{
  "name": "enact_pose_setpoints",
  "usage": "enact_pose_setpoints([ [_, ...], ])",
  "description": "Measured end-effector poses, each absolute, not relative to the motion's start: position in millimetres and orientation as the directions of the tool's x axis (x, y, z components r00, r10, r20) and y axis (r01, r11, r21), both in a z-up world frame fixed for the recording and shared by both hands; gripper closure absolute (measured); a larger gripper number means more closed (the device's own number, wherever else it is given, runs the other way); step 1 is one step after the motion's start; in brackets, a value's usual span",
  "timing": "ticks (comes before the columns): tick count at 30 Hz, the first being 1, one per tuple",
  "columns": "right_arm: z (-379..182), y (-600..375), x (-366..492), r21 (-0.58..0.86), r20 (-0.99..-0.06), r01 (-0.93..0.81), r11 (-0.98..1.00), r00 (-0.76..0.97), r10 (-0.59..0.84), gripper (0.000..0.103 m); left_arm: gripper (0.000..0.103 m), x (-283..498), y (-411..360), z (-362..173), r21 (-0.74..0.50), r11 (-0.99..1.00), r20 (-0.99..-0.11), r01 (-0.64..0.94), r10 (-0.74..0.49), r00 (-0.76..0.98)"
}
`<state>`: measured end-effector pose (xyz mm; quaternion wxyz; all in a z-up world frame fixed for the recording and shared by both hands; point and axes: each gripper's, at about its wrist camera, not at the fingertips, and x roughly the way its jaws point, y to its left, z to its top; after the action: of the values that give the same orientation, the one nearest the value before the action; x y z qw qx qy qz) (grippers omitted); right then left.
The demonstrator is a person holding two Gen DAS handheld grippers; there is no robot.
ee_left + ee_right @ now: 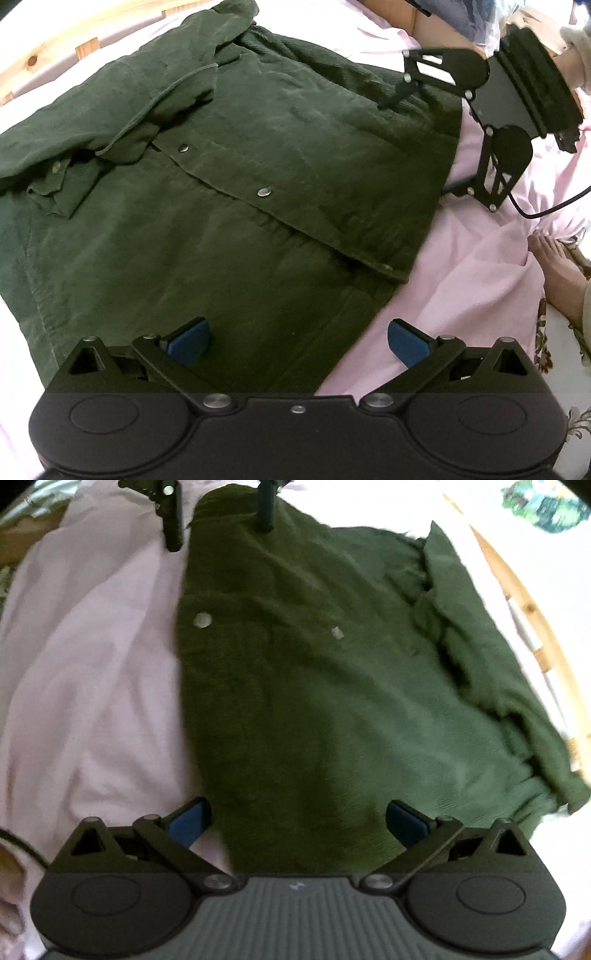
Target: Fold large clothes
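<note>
A dark green corduroy shirt [221, 240] with metal snap buttons lies spread front up on a pink sheet [461, 258]. Its collar and a sleeve are bunched at the far side. My left gripper [298, 341] is wide open over the shirt's near hem corner, one blue pad above the cloth and the other above the sheet, with nothing pinched. My right gripper [417, 144] stands open farther along the same hem. In the right wrist view the shirt [314, 701] fills the middle. There the right gripper [297, 821] is open and straddles the hem edge. The left gripper [219, 528] shows at the top.
A wooden bed frame [55, 48] curves behind the shirt, and also shows in the right wrist view [535, 627]. A person's bare foot [557, 266] rests beside the sheet at the right. A black cable [546, 210] trails from the right gripper. Pink sheet [92, 664] lies wrinkled beside the hem.
</note>
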<state>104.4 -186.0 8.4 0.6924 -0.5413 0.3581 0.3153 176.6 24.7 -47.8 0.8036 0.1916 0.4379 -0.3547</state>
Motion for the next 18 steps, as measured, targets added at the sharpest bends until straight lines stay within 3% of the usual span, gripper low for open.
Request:
enact_pose_setpoints([
  [5, 41, -188, 126, -0.51, -0.802, -0.761, 0.401, 0.589, 0.097, 0.0, 0.001, 167, 13, -44, 0.042, 0.629, -0.812, 0.776, -0.431, 0.393],
  [11, 65, -201, 185, -0.322, -0.847, -0.68, 0.659, 0.518, 0.12, 0.0, 0.001, 156, -4, -45, 0.089, 0.573, -0.809, 0.814, -0.436, 0.395],
  [18, 64, -216, 205, -0.247, -0.868, -0.649, 0.72, 0.479, 0.133, 0.0, 0.008, 157, -9, -61, 0.182, 0.588, -0.838, 0.788, -0.327, 0.437],
])
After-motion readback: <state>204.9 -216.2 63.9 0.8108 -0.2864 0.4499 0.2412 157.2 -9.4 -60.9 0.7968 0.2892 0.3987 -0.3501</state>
